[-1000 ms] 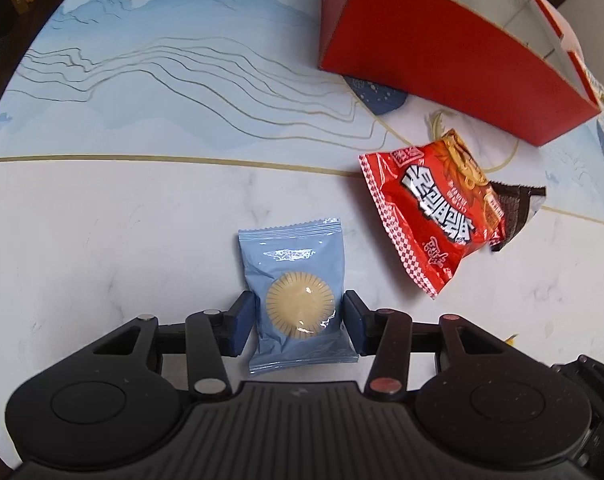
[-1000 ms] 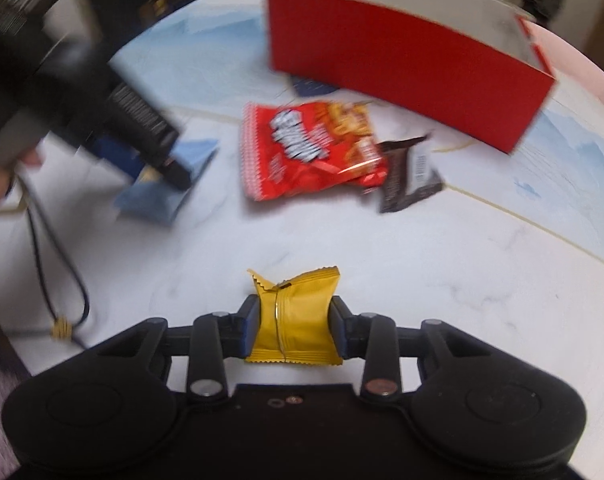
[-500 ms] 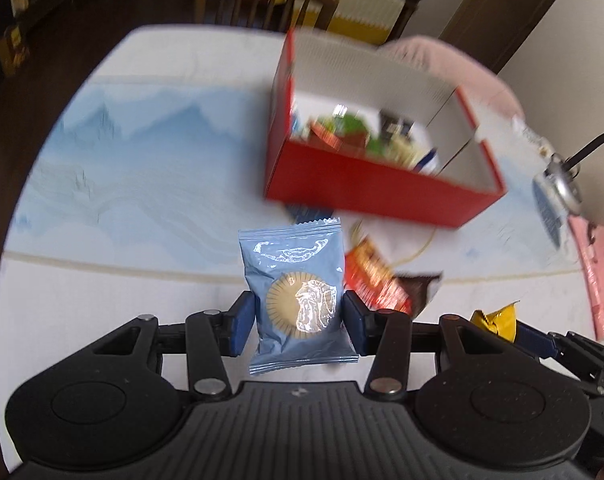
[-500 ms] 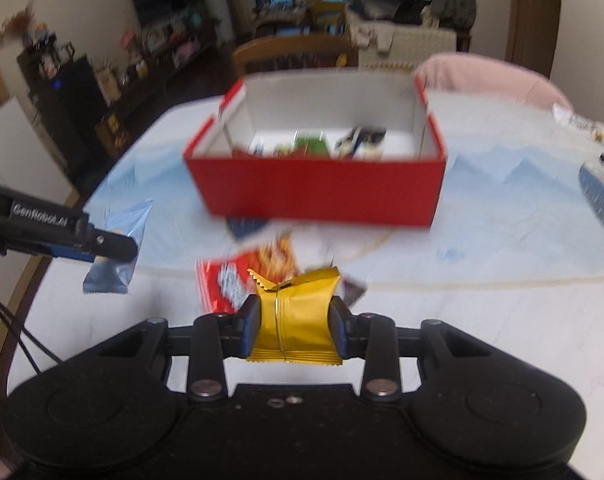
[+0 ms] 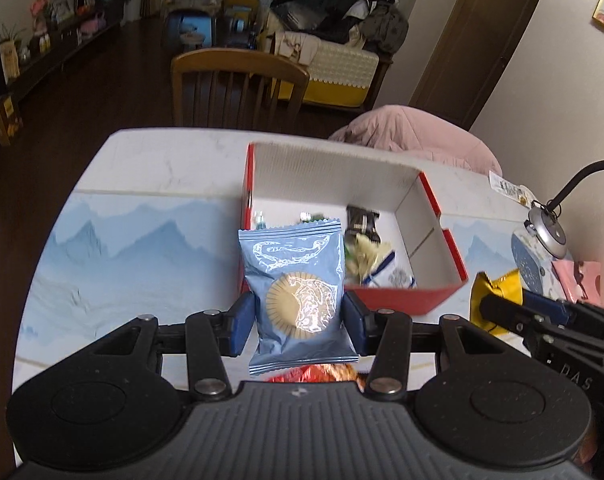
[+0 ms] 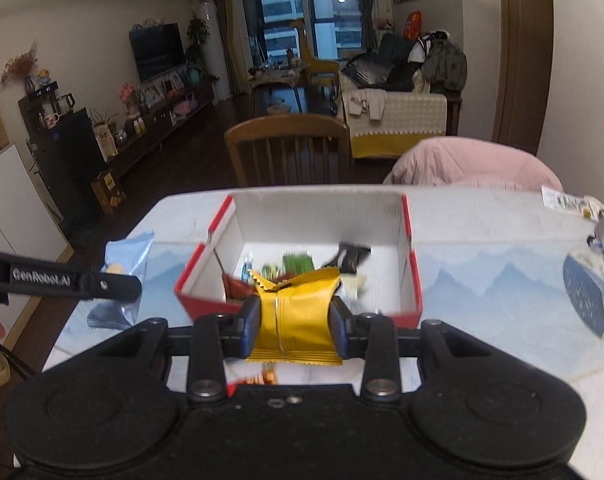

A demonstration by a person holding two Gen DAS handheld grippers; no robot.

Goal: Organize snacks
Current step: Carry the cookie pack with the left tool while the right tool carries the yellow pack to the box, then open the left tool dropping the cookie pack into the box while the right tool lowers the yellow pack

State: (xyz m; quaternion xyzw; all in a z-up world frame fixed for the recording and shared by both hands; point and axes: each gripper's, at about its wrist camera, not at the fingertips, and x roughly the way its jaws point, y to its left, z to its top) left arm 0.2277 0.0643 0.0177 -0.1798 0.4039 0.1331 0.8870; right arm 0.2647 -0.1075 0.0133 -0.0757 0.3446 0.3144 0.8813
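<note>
mid-task: red box (image 6: 302,308) on counter (image 5: 149,240) already holds several snacks, left gripper (image 5: 297,318) fingers clamp blue cookie packet (image 5: 297,292), right gripper (image 6: 295,326) fingers clamp yellow snack packet (image 6: 295,318), both near box, undropped; red packet (image 5: 314,374) left below.

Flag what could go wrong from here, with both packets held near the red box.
1. The left gripper and right gripper close on the red box side by side, so they may collide over it.
2. The blue biscuit packet is pinched only low down, so it could swing or slip.
3. Released too early, the yellow packet may catch the box's near wall and land outside.
</note>
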